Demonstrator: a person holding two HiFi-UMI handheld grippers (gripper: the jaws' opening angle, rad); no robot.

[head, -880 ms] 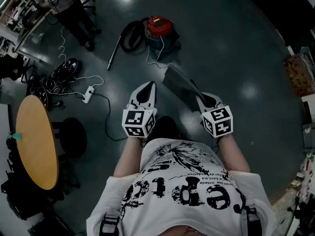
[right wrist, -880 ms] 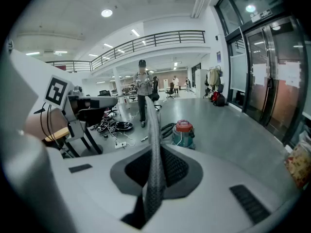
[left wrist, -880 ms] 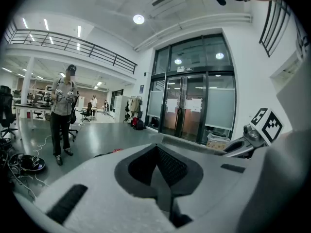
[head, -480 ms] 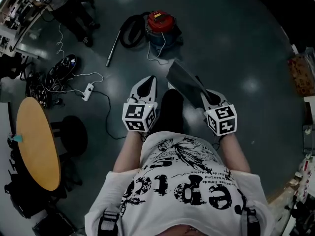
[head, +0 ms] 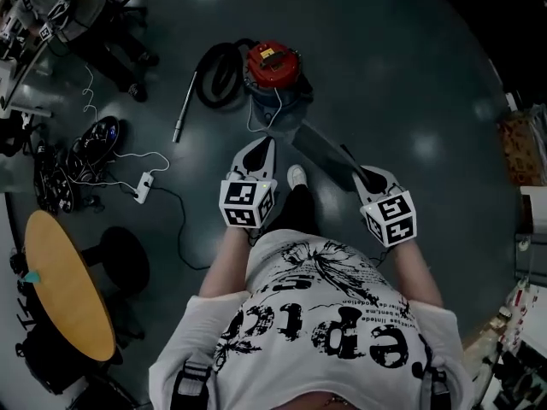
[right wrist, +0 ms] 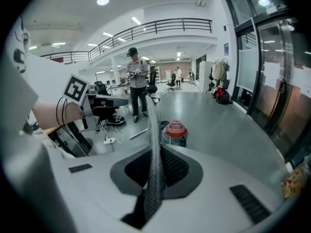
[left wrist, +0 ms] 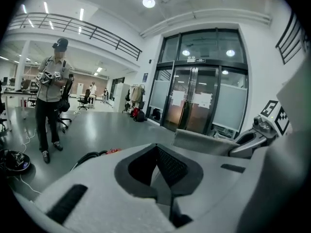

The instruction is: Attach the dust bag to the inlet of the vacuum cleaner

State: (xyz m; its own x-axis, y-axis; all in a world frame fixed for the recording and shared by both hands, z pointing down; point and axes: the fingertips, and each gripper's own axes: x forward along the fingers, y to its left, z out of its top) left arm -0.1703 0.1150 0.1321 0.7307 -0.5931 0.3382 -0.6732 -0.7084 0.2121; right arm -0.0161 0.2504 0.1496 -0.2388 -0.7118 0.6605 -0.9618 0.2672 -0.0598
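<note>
Looking down, the head view has the right gripper carrying the dust bag above the floor, well short of the vacuum cleaner. Left gripper view: the left gripper is pressed together, empty. Right gripper view: the jaws pinch only the bag's thin edge, so it may slip free.

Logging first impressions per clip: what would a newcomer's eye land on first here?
The red-topped vacuum cleaner on the dark floor ahead of the person stands out first, its black hose coiled on its left in the head view. Next comes the flat grey dust bag, pinched by the right gripper and pointing toward the vacuum; the left gripper beside it is shut and empty.
</note>
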